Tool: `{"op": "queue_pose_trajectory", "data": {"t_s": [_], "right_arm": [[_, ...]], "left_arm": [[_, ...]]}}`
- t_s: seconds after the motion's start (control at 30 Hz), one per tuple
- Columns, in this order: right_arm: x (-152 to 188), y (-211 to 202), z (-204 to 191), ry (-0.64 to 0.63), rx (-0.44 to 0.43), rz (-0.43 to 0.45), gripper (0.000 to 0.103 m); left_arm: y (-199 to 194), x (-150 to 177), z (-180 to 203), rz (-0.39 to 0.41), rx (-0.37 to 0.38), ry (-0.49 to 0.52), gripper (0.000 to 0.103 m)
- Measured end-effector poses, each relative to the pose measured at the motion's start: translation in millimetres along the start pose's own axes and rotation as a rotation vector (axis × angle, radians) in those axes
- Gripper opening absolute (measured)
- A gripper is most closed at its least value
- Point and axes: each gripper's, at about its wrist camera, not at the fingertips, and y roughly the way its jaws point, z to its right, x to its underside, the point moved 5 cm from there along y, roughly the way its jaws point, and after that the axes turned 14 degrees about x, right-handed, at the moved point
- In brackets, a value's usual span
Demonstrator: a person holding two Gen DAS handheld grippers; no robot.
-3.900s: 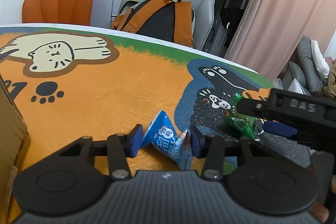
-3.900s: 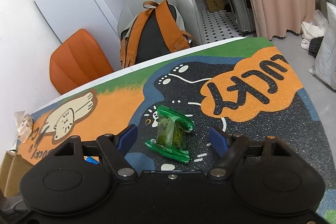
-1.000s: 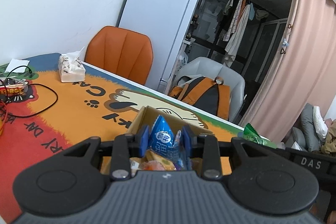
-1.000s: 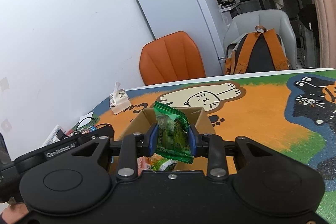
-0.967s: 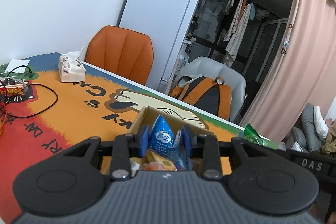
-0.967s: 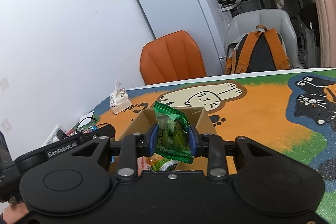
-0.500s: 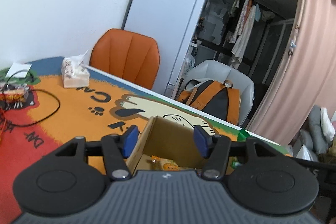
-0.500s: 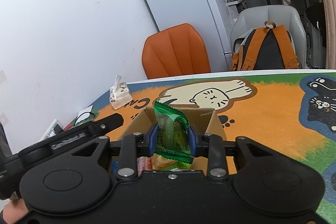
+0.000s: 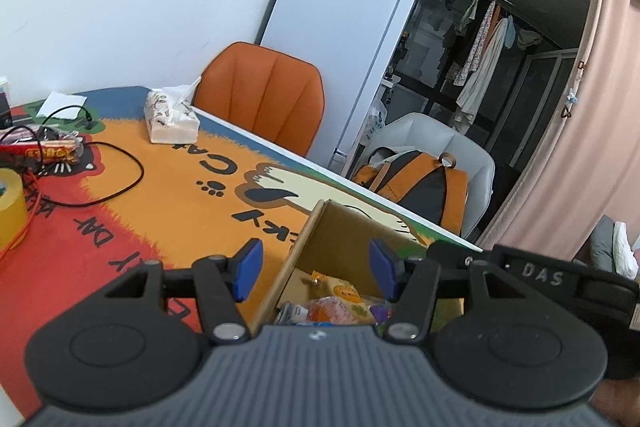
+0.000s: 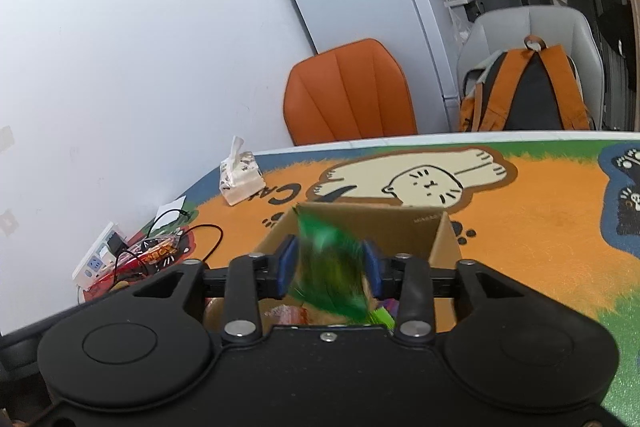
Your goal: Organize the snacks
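the right gripper (image 10: pixel 330 267) is opening and its blurred green packet (image 10: pixel 332 279) could snag the cardboard box (image 10: pixel 440 239) rim and miss, while the left gripper (image 9: pixel 316 269) hangs parted and empty.

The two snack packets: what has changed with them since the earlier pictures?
The left gripper has let go of the blue packet, and nothing is between its fingers. The right gripper is opening, and the green packet blurs downward between its fingers. The cardboard box stays put.

Probably home: fridge (image 9: pixel 352 39), hanging clothes (image 9: pixel 480 55).
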Motion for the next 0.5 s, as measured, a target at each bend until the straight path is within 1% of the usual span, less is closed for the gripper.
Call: {"op": "queue_pose_trajectory", "data": {"t_s": [0.03, 0.17, 0.23, 0.3, 0.37, 0.5], "right_arm": [[-0.7, -0.2, 0.3, 0.000, 0.003, 0.001, 0.057], [1.8, -6.1, 3.5, 0.007, 0.006, -0.005, 0.058], [4.6, -8.2, 4.4, 0.002, 0.008, -0.012, 0.058], [7.7, -11.0, 5.1, -0.004, 0.008, -0.020, 0.059], [10.2, -15.2, 6.4, -0.009, 0.010, -0.021, 0.063], [13.1, -23.6, 11.1, -0.011, 0.018, -0.021, 0.067]], "left_arm": [[-0.9, 0.9, -1.3, -0.004, -0.003, -0.006, 0.059], [-5.7, 5.4, -4.5, -0.007, -0.006, -0.018, 0.065], [-8.7, 7.1, -4.7, -0.008, -0.009, -0.021, 0.074], [-12.2, 7.7, -3.7, -0.002, -0.015, -0.025, 0.077], [-15.1, 8.2, -1.4, -0.001, -0.015, -0.024, 0.078], [-19.0, 9.6, 6.3, -0.013, -0.011, -0.010, 0.083]]}}
